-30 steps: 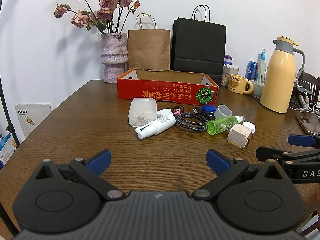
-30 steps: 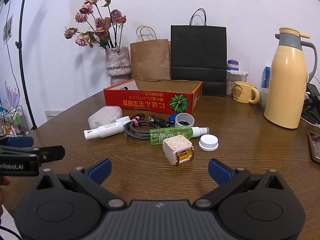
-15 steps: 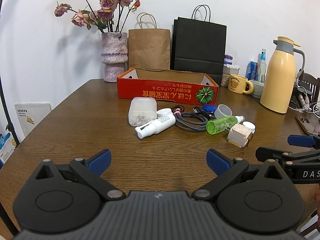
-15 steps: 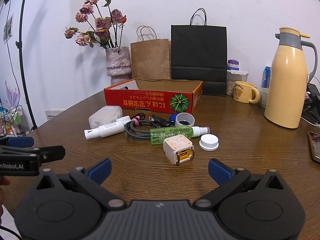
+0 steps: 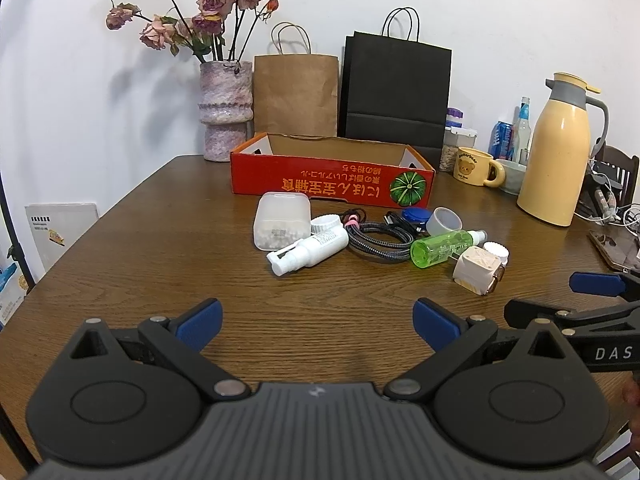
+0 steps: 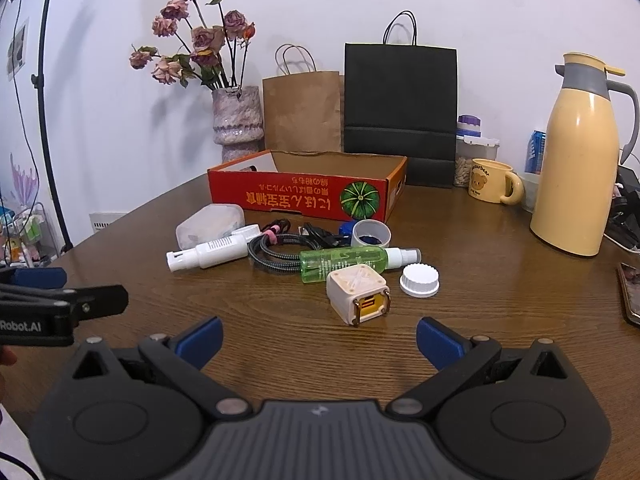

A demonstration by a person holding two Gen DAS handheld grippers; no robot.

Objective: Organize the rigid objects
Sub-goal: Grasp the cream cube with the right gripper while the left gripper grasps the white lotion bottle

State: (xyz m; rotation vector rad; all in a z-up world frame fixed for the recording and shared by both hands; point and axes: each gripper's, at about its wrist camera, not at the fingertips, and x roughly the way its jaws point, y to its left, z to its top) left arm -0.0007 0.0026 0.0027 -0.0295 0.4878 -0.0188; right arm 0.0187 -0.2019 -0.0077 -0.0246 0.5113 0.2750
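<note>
A red cardboard box (image 5: 332, 186) (image 6: 304, 200) stands open at the table's middle back. In front of it lie a clear plastic case (image 5: 282, 220) (image 6: 210, 224), a white spray bottle (image 5: 308, 250) (image 6: 208, 254), a coiled cable (image 5: 380, 240) (image 6: 276, 252), a green bottle (image 5: 444, 246) (image 6: 344, 262), a cream charger cube (image 5: 478, 270) (image 6: 358, 288) and a white cap (image 6: 419, 279). My left gripper (image 5: 316, 322) is open and empty, short of the pile. My right gripper (image 6: 318, 342) is open and empty, just short of the cube.
A vase of dried roses (image 5: 226, 112), a brown bag (image 5: 296, 96) and a black bag (image 5: 396, 96) stand behind the box. A yellow thermos (image 6: 580, 160), a bear mug (image 6: 494, 186) and a phone (image 6: 632, 292) are at the right.
</note>
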